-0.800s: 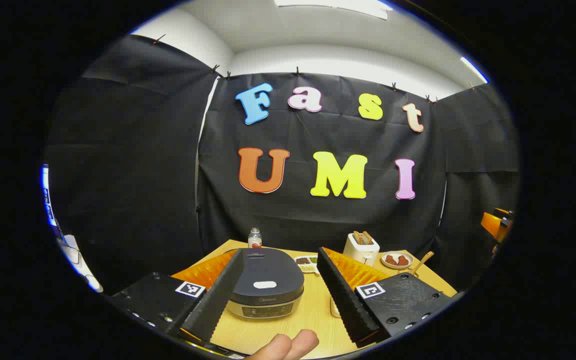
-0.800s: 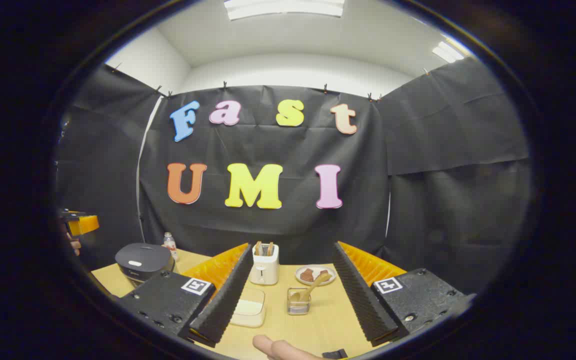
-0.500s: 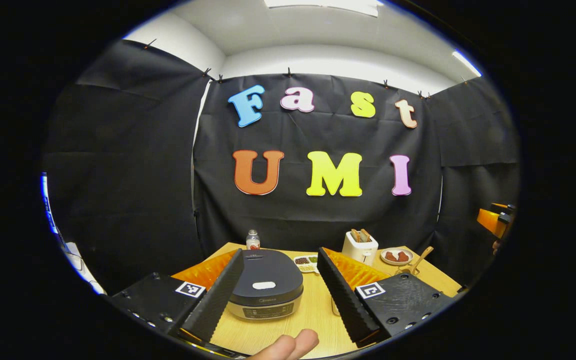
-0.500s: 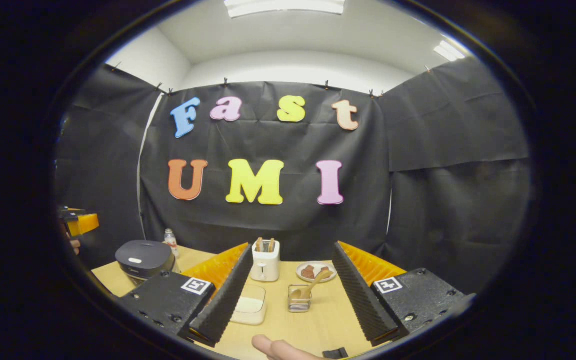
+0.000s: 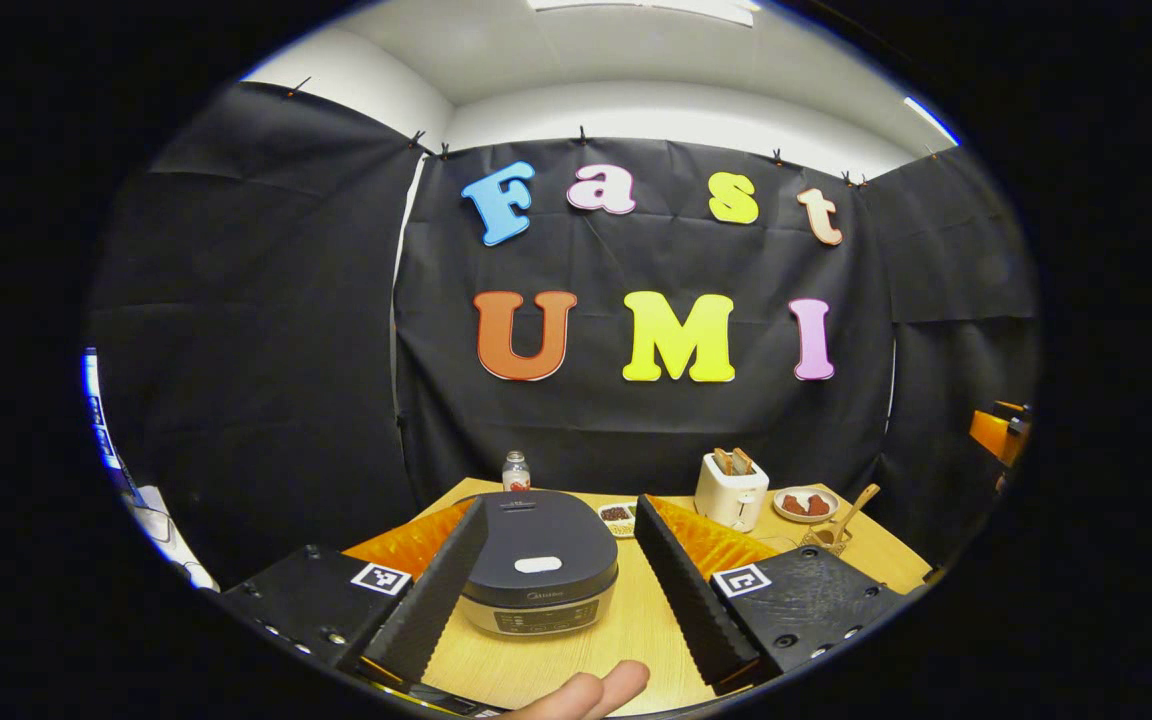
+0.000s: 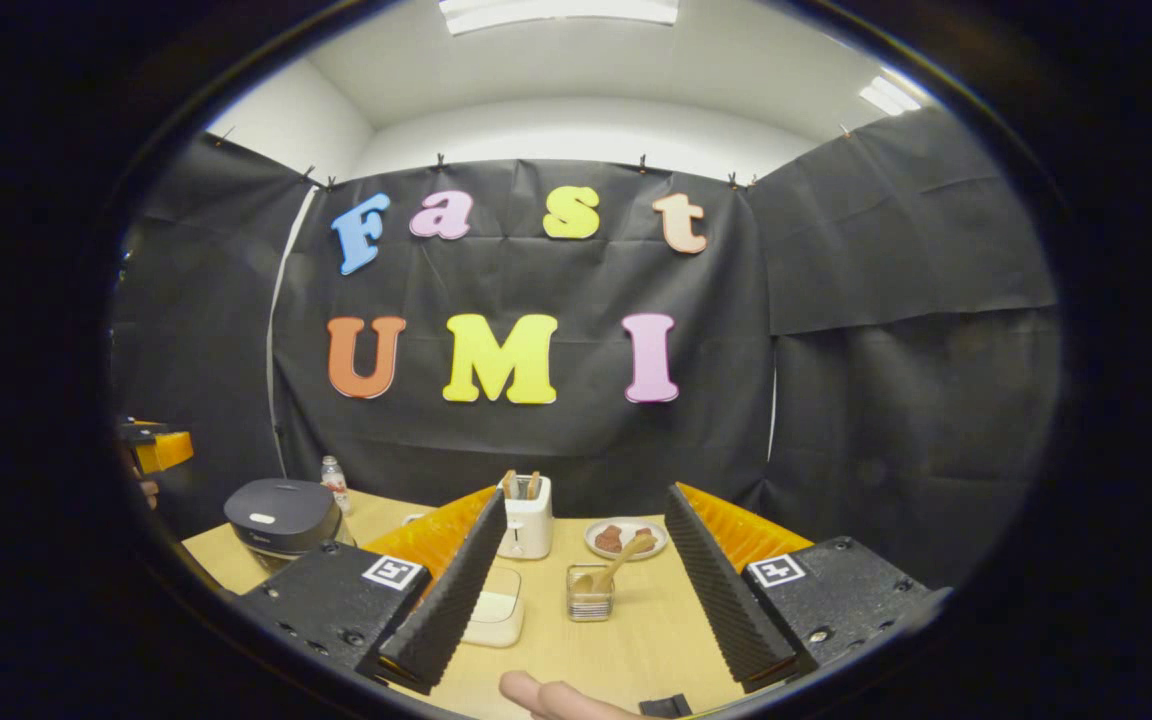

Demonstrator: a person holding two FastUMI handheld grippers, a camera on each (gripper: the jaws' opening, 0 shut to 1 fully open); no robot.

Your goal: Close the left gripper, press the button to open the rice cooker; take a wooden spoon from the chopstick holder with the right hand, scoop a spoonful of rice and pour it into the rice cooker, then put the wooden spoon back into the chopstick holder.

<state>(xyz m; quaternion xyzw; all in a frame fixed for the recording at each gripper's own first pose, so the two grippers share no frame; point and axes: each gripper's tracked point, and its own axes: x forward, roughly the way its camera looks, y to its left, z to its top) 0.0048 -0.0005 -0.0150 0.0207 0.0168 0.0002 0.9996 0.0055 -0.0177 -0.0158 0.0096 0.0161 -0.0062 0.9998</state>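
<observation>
A dark grey rice cooker [image 5: 539,570] with its lid down sits on the wooden table [image 5: 556,660], its white lid button [image 5: 538,565] on top. My left gripper [image 5: 561,515] is open above the table, the cooker framed between its fingers but farther off. In the right gripper view the cooker [image 6: 279,510] stands at far left. A wooden spoon [image 6: 616,567] leans in a clear chopstick holder [image 6: 589,594], ahead of my open right gripper [image 6: 586,500]. A cream box of rice [image 6: 496,615] lies beside the right gripper's left finger.
A white toaster [image 6: 528,516] with bread, a plate of brown food [image 6: 624,538] and a small bottle [image 6: 334,484] stand along the back of the table. A divided dish [image 5: 618,516] sits behind the cooker. A person's fingertips [image 5: 586,692] show at the bottom edge.
Both views have tilted down and drifted slightly, so the cooker and the holder sit a little closer and higher. Both grippers stay open.
</observation>
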